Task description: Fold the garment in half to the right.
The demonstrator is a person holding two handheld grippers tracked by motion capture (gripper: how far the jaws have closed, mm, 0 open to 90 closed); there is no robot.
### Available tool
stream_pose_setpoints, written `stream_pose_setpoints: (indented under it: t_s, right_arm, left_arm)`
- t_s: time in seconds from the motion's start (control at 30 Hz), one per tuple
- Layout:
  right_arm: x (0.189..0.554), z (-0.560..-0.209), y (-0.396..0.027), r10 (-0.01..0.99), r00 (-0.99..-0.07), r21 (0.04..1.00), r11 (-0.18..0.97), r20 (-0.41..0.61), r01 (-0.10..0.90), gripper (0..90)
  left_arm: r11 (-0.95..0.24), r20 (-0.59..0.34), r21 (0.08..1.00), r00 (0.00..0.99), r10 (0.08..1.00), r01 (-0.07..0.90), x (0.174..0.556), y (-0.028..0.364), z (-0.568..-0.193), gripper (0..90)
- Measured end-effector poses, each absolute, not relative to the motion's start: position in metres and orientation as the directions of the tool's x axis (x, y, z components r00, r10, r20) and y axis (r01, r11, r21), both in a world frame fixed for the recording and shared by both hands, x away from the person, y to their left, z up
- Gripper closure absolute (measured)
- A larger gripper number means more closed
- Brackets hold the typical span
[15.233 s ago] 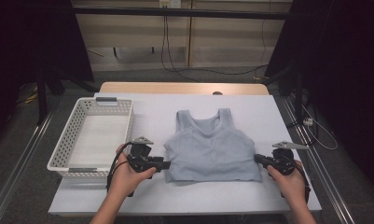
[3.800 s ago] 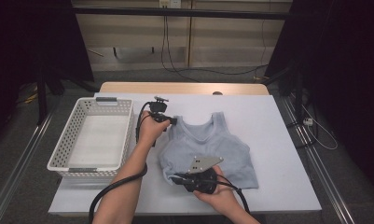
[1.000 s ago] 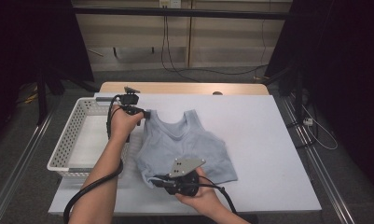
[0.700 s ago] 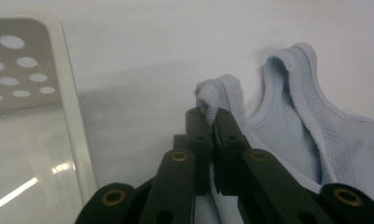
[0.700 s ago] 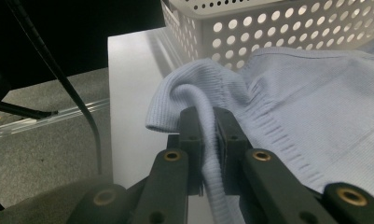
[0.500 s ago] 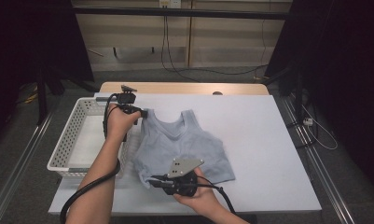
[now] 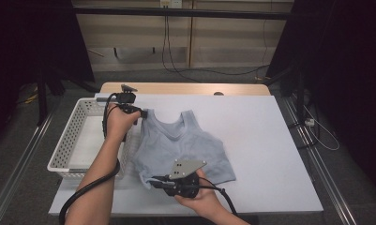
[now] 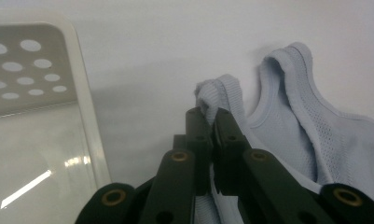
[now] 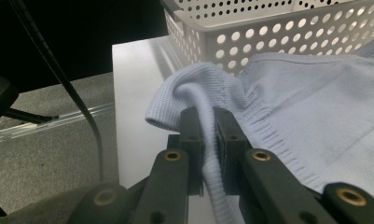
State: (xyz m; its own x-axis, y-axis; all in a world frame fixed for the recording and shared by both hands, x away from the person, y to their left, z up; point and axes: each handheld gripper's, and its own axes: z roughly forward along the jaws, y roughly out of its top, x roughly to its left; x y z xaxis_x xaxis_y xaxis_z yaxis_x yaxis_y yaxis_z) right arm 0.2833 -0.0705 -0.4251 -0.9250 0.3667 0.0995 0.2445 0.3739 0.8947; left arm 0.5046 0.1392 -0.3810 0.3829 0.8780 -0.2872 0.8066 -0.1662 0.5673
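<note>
A pale blue ribbed tank top (image 7: pixel 181 143) lies on the white table, its left side close against the white perforated basket (image 7: pixel 68 140). My left gripper (image 7: pixel 142 112) is shut on the top's left shoulder strap (image 8: pixel 217 91), at the far side near the basket's corner. Near the front edge, my right gripper (image 7: pixel 150 180) is shut on the lower left corner of the hem (image 9: pixel 198 88), and the cloth bunches up between its black jaws. In the right gripper view the basket (image 9: pixel 268 23) stands just behind the pinched hem.
The basket's inside looks bare (image 8: pixel 40 149). Bare white table (image 7: pixel 265 136) stretches to the right of the top. A wooden board (image 7: pixel 185 88) runs along the far edge. Each gripper trails a black cable (image 7: pixel 82 194) towards the front.
Both grippers have dragged the top a little further left, towards the basket. Their grips have not changed.
</note>
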Motion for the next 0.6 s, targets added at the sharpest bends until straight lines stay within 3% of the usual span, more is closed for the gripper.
stream_pose_setpoints:
  t_s: [0.6]
  right_arm:
    - [0.2833,-0.4195,-0.0701,0.358,-0.928,0.903,0.358,0.101,0.237,84.3]
  left_arm:
    - [-0.161,-0.281,0.564,0.371,0.885,0.81,0.5043,0.1474,-0.379,86.6]
